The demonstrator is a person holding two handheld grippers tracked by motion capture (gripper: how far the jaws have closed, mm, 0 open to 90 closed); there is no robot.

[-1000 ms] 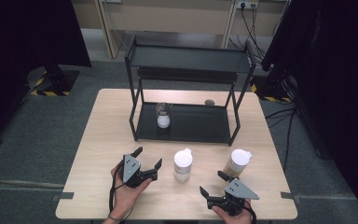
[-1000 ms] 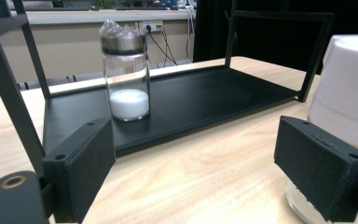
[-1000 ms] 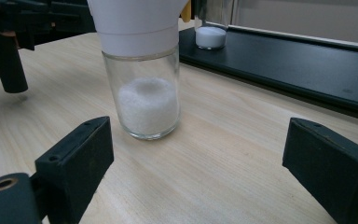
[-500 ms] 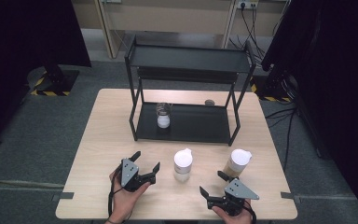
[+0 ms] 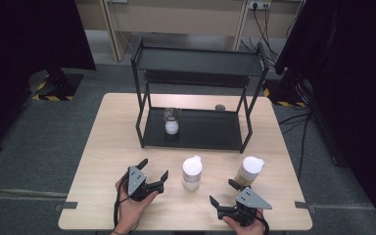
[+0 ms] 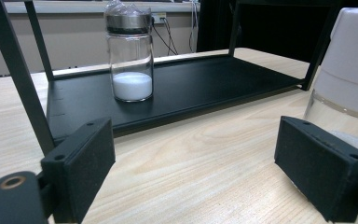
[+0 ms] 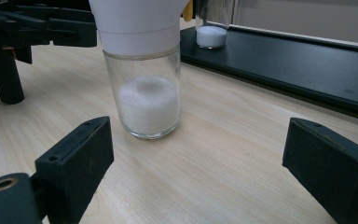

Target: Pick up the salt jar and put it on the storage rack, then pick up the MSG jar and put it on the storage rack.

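Two grippers rest low on the table, and nothing has moved since a moment ago. Left gripper (image 5: pixel 151 172) and right gripper (image 5: pixel 225 192) both have jaws wide apart, empty. White-capped jar (image 5: pixel 192 172) stands between them, so grabbing has not started.

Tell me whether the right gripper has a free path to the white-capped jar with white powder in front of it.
Probably yes: the right gripper stands open, the white-capped jar upright ahead, only bare table between them.
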